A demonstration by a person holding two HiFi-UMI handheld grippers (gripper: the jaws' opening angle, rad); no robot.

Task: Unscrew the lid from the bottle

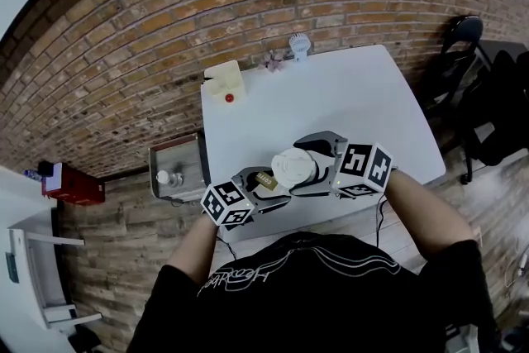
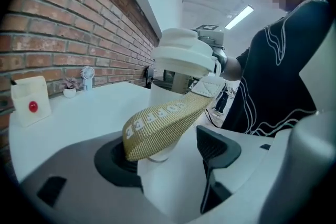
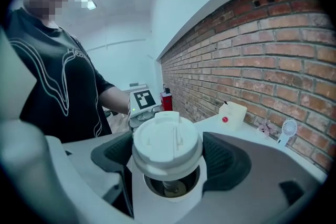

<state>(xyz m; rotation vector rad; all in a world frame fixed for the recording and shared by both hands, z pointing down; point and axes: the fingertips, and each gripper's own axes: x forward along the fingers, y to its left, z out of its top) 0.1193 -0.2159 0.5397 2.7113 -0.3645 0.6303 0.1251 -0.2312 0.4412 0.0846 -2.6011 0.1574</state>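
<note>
My left gripper (image 2: 163,160) clamps the white bottle (image 2: 160,96) between its jaws, the woven strap (image 2: 157,126) draped across them. Just beyond, my right gripper (image 3: 165,157) grips the lid (image 3: 165,141), which looks lifted off the bottle's open mouth. Unscrewing appears done, with only parting the two left.

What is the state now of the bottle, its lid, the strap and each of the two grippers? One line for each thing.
bottle: mouth open, body gripped
lid: off the bottle, held just above its mouth
strap: hangs loose in front of the bottle's body
left gripper: closed on the bottle
right gripper: closed on the lid
</note>
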